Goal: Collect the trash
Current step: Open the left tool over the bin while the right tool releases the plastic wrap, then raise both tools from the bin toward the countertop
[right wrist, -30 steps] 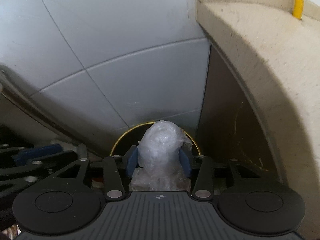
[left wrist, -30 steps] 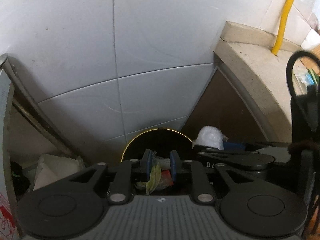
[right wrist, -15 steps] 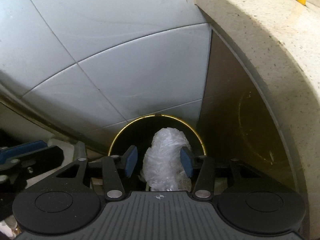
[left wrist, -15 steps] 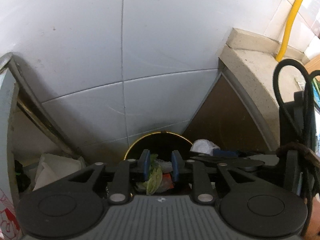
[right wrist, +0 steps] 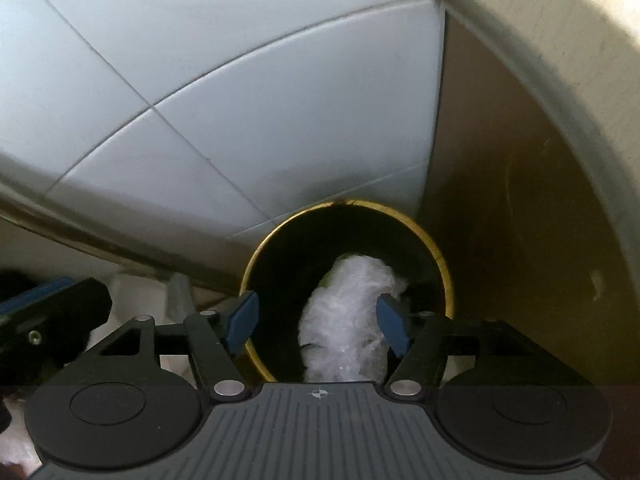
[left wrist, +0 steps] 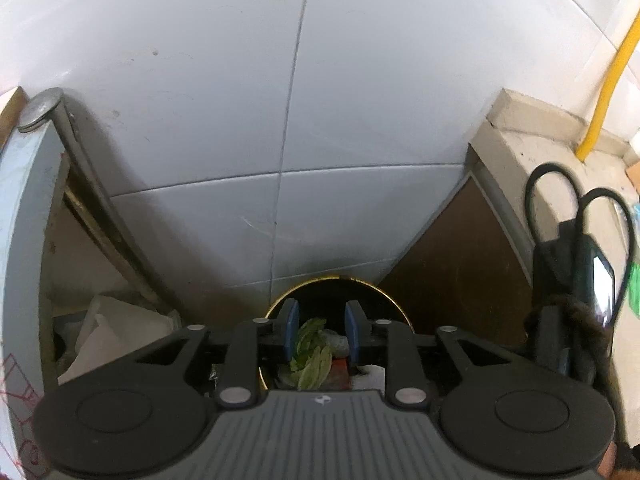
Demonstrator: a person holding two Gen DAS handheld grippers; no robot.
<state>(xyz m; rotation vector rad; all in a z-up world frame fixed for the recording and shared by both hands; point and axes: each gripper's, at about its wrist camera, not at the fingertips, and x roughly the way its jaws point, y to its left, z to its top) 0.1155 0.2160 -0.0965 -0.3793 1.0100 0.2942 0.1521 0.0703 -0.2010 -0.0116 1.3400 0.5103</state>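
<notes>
A black bin (right wrist: pixel 348 240) with a gold rim was seen standing on the floor against a white tiled wall (right wrist: pixel 240 100), with a brown cabinet side (right wrist: pixel 500 200) just beside it at 3 o'clock. The right gripper (right wrist: pixel 318 322) was held pointing steeply down over the mouth of the bin. Its jaws were opening, and a crumpled wad of clear plastic wrap (right wrist: pixel 344 320) was seen between them, over the dark inside of the bin. The left pad stood apart from the wad; whether the right pad was touching it at 3 o'clock could not be told.

In the left wrist view the left gripper (left wrist: pixel 318 338) was also held above the bin (left wrist: pixel 336 292), at its 6 o'clock side. Its jaws were set narrow and slightly apart, closed on nothing. Green leaf scraps (left wrist: pixel 312 356), a red scrap and some white scraps were seen beyond the pads, apparently lying inside the bin.

The step in hand was judged to be the dropping of the plastic wad into the bin. For the next move, the jaws would need to be spread fully so that the wad falls free, and the gripper would then need to be lifted straight up, clear of the gold rim, before more trash is fetched.
</notes>
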